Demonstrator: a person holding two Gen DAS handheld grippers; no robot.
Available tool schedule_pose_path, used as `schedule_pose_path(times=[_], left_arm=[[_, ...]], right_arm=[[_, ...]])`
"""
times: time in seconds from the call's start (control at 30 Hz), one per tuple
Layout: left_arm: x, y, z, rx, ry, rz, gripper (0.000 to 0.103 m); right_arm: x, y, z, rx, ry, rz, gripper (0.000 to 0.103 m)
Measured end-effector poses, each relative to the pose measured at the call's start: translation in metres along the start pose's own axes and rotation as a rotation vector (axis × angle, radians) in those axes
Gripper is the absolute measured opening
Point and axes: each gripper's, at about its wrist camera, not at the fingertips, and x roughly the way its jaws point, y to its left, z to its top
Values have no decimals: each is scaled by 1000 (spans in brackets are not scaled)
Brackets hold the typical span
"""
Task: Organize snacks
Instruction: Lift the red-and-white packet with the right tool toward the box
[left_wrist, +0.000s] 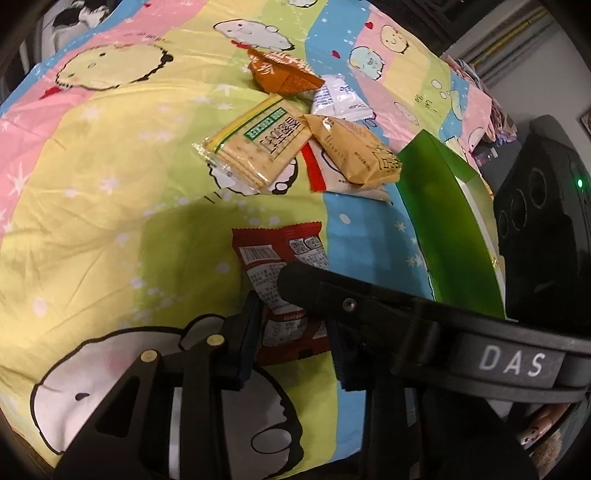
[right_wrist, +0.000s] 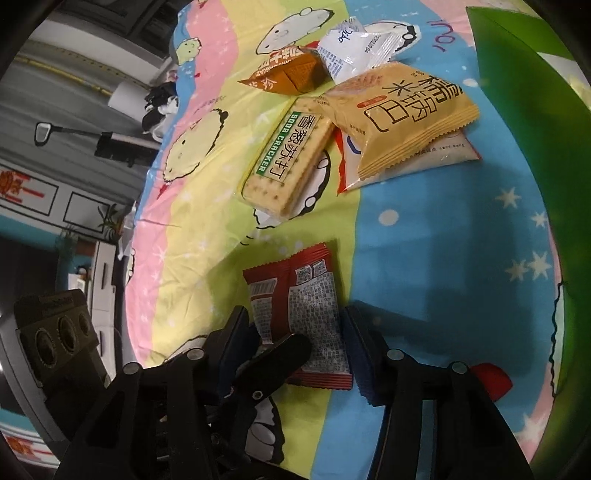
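A red snack packet (left_wrist: 280, 266) lies flat on the cartoon-print cloth (left_wrist: 110, 184), also in the right wrist view (right_wrist: 303, 317). My left gripper (left_wrist: 295, 343) is open with the packet's near end between its fingers. My right gripper (right_wrist: 299, 343) is open, straddling the same packet; one of its fingers crosses the left wrist view (left_wrist: 369, 306). Beyond lie a soda cracker pack (left_wrist: 255, 147) (right_wrist: 288, 162), a tan rice-cracker bag (left_wrist: 354, 151) (right_wrist: 402, 118), an orange packet (left_wrist: 280, 72) (right_wrist: 288, 74) and a white packet (left_wrist: 340, 98) (right_wrist: 354, 48).
A green box (left_wrist: 450, 229) stands at the right, also in the right wrist view (right_wrist: 528, 110). A white and red packet (right_wrist: 413, 162) lies under the tan bag. The cloth's far edge drops off to the left, with furniture beyond (right_wrist: 74, 147).
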Motion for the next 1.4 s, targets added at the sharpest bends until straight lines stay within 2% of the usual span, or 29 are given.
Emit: schedule_pose_path(times=[0.2,0.63,1.0,1.4], left_arm=[[-7,-12,0,41,-30,14,30],[-42,-39,1,127,-145,12,30],[-67,-53,-2,177,-218,32,30],[-89,-72,-1,241,-289,7,31]], right_arm=[[-8,3,-3,-14,-21,3,50],[-55,26,-9,-66,-152,14,50],[-79,43,-14,-106,-224,33,50],[-111,54,-25,-139,-324,32,50]])
